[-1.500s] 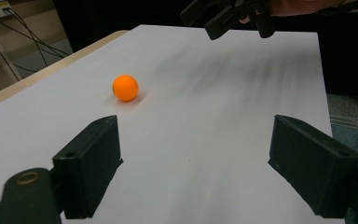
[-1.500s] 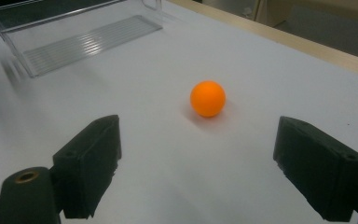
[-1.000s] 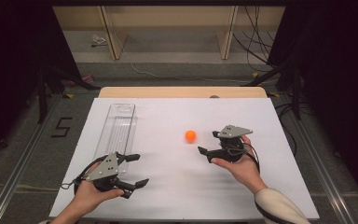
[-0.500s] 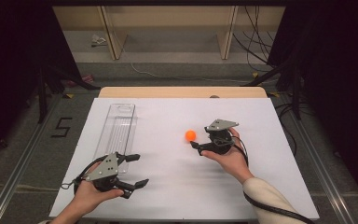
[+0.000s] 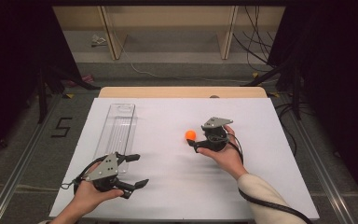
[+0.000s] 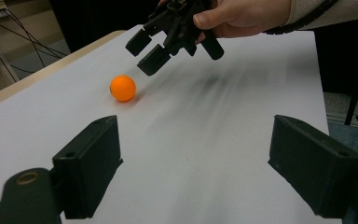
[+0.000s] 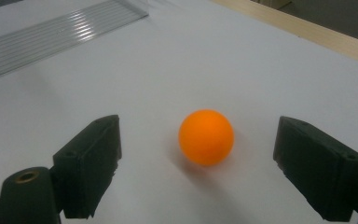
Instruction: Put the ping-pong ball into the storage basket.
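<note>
A small orange ball (image 5: 190, 135) lies on the white table top (image 5: 168, 186), right of centre. My right gripper (image 5: 195, 141) is open just to the ball's right, jaws pointing at it. In the right gripper view the ball (image 7: 206, 136) sits between and slightly beyond the two spread jaws of that gripper (image 7: 199, 156), touching neither. My left gripper (image 5: 141, 170) is open near the front left edge, with nothing between its jaws. The left gripper view (image 6: 196, 149) looks across at the ball (image 6: 122, 88) and the right gripper (image 6: 144, 53) hovering beside it.
A long clear ribbed plastic tray (image 5: 117, 130) lies at the table's left, running front to back; its edge appears as the tray (image 7: 51, 32) in the right gripper view. A wooden strip (image 5: 182, 92) borders the far edge. Shelf legs and cables stand on the floor beyond.
My right gripper has moved forward and left across the table until its open jaws flank the ball. The ball and the left gripper have stayed put.
</note>
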`<state>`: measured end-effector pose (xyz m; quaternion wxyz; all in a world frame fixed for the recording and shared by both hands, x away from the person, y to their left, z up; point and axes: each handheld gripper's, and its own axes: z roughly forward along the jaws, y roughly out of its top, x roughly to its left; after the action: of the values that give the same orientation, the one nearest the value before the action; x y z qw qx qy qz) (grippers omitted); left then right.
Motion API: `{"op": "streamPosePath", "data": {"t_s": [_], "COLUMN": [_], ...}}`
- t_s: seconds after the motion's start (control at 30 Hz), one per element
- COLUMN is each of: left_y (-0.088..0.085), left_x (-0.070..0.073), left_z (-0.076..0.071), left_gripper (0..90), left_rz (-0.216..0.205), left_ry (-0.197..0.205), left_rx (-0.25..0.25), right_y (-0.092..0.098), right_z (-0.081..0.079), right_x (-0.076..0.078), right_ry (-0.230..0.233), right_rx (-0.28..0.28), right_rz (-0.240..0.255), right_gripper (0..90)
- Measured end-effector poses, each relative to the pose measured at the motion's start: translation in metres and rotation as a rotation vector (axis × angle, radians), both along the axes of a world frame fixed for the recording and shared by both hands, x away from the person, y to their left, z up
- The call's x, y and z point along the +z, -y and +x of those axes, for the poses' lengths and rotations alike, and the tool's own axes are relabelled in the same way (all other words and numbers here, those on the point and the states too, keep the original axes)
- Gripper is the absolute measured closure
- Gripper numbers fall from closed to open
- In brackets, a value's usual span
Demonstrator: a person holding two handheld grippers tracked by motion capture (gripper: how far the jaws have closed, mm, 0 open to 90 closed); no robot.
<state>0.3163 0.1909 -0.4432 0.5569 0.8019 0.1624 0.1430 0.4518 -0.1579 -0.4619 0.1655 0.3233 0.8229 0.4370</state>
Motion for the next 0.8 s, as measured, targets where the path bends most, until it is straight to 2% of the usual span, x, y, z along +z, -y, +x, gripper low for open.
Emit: {"op": "streamPosePath", "data": {"t_s": [0.8], "left_y": [0.0], "left_x": [0.0], "left_z": [0.0], "left_gripper": [16.1], "left_rz": [0.002], "left_ry": [0.004], "left_rx": [-0.003], "right_y": [-0.009], "right_z": [0.015], "right_x": [-0.011], "right_ry": [-0.023], "right_rx": [-0.015], "right_rz": [-0.015], "right_gripper": [16.0]}}
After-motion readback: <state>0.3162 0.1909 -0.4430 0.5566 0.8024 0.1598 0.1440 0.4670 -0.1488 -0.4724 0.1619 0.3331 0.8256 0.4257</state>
